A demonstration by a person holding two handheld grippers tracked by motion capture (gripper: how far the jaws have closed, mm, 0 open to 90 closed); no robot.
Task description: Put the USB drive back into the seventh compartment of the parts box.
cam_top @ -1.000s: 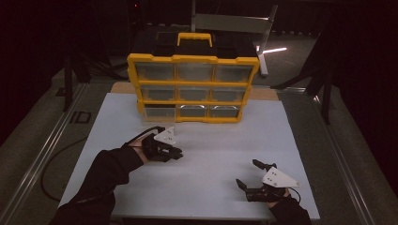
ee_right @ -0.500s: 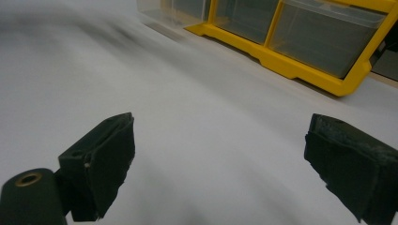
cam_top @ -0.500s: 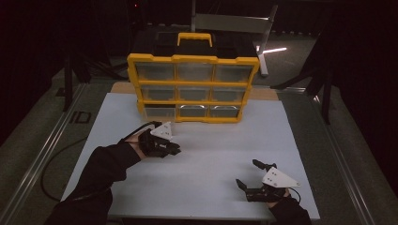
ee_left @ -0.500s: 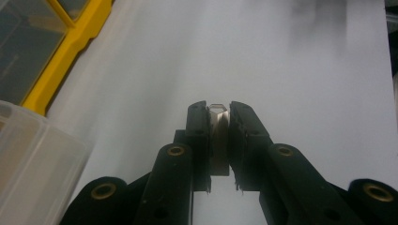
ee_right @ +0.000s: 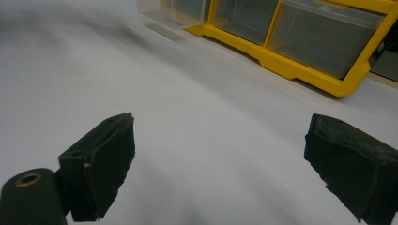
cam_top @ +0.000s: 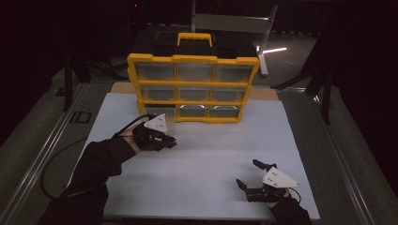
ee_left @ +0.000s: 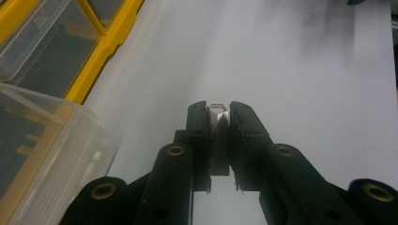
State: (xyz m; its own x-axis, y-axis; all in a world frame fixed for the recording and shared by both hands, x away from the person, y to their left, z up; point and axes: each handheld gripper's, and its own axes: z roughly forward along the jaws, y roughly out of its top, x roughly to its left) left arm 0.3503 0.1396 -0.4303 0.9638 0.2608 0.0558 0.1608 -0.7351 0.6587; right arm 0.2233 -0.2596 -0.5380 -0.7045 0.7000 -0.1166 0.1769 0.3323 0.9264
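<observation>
I see my left tool (cam_top: 170,140) low over the white table (cam_top: 206,159), pinching a small silvery metal piece (ee_left: 218,136) upright between its jaws. Just behind it stands a yellow drawer organizer (cam_top: 193,89); its bottom-left clear drawer (ee_left: 42,154) appears pulled out, close beside the tool in the left gripper view. My right tool (cam_top: 248,178) rests near the table's front edge, well apart, its jaws spread wide and holding nothing. I judge the piece is being carried; next I would need to place it carefully, perhaps in that drawer.
</observation>
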